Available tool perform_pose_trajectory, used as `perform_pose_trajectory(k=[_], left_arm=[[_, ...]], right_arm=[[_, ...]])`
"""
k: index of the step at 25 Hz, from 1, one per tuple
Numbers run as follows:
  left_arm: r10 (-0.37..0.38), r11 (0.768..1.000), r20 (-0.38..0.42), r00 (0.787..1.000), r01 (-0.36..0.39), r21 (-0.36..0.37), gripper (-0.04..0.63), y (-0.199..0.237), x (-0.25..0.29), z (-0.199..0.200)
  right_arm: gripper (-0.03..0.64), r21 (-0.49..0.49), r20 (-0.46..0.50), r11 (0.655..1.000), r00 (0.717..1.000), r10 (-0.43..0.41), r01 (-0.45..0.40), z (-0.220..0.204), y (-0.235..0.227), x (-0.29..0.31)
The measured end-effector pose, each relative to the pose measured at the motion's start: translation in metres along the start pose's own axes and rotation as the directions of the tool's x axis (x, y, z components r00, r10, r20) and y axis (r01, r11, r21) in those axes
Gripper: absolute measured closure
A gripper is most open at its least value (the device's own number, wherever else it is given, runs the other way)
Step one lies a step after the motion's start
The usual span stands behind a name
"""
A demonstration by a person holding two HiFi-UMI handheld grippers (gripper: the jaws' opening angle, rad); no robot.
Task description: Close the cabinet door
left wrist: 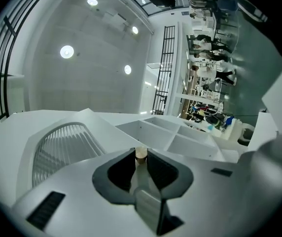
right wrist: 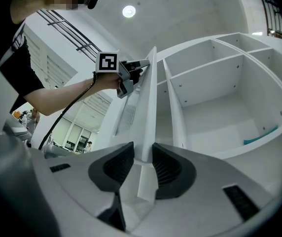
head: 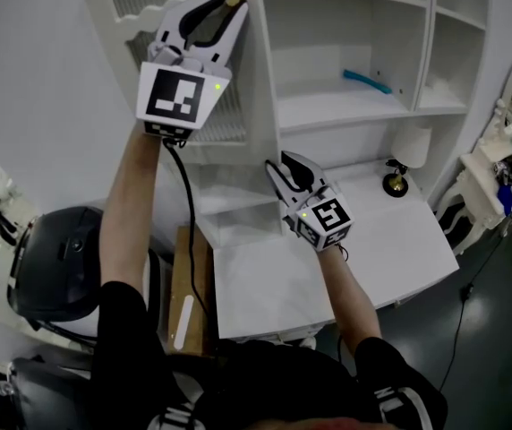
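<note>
left gripper (head: 226,3) clamps knob (left wrist: 140,154) — right gripper (right wrist: 143,149), jaws apart, straddles the cabinet door (right wrist: 150,93) edge beside the shelves (right wrist: 205,66).

The head view looks steeply down onto the cabinet door (head: 234,137) and shelves (head: 345,106), with the left gripper (head: 229,3) at 11 o'clock and the right gripper (head: 283,164) near centre. The left gripper view sits just behind its jaws, facing up past the knob (left wrist: 140,154) along the door's top. The right gripper view, close against the door's edge (right wrist: 149,107), faces up along it, sharing the left gripper (right wrist: 140,65) at 11 o'clock and the shelves (right wrist: 215,93) at 2 o'clock with the head view.
</note>
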State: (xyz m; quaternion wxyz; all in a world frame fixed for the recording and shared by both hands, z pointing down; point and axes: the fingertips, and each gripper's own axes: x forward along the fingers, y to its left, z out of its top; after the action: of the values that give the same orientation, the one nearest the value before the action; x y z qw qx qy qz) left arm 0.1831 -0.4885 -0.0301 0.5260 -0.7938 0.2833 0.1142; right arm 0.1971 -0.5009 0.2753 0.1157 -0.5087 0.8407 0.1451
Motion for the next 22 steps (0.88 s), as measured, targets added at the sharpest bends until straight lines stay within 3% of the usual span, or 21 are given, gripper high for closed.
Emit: perform_pose_trajectory(k=[9, 13, 22], left_arm=[[0.04, 0.999, -0.061, 0.997, -0.039, 0.026, 0.514, 0.003, 0.02, -0.017], [0.047, 0.998, -0.094, 0.994, -0.051, -0.043, 0.514, 0.001, 0.026, -0.025], [0.101, 0.993, -0.105, 0.989, -0.107, -0.053, 0.514, 0.004, 0.036, -0.038]], right_arm=[[0.492, -0.004, -0.01, 0.999, 0.999, 0.046, -0.046, -0.005, -0.024, 0.017], [0.489, 0.004, -0.008, 0.999, 0.999, 0.044, -0.043, -0.009, -0.029, 0.019], [0.485, -0.069, -0.044, 0.997, 0.999, 0.018, -0.021, -0.011, -0.04, 0.031]])
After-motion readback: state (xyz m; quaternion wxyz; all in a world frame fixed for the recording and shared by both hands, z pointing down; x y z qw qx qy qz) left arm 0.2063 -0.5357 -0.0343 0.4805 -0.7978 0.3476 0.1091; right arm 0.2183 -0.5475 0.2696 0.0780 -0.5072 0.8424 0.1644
